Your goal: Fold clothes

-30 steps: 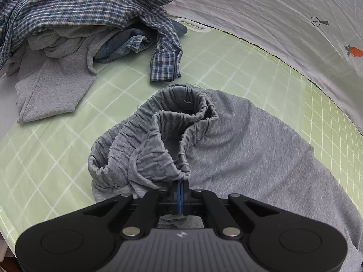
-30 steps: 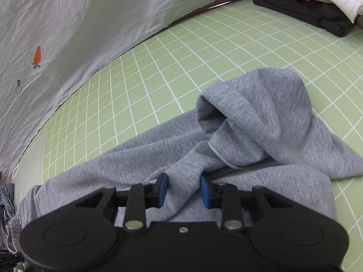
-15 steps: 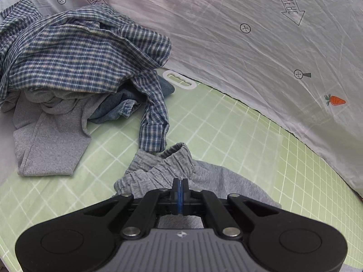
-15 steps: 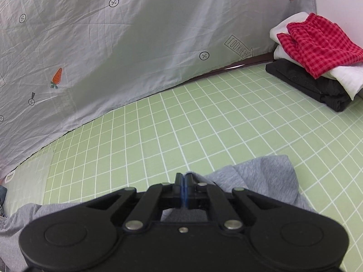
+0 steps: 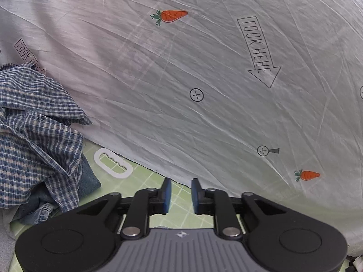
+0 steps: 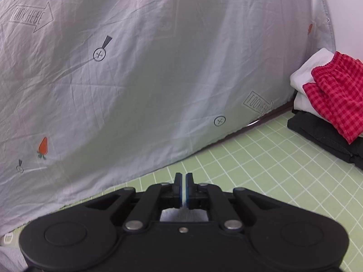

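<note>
My left gripper is open and empty, raised and facing the grey printed sheet at the back of the green grid mat. My right gripper has its jaws nearly together; a bit of grey fabric shows just under and behind them, most of it hidden by the gripper body. The grey garment is otherwise out of both views.
A heap of unfolded clothes with a blue plaid shirt and denim lies at the left. A white plastic handle lies on the mat. A folded stack with a red checked piece on white and black stands at the right.
Both grippers have risen and tilted up toward the sheet. The left gripper has opened and let go of the grey waistband. The right gripper closed on the grey garment and stays nearly closed.
</note>
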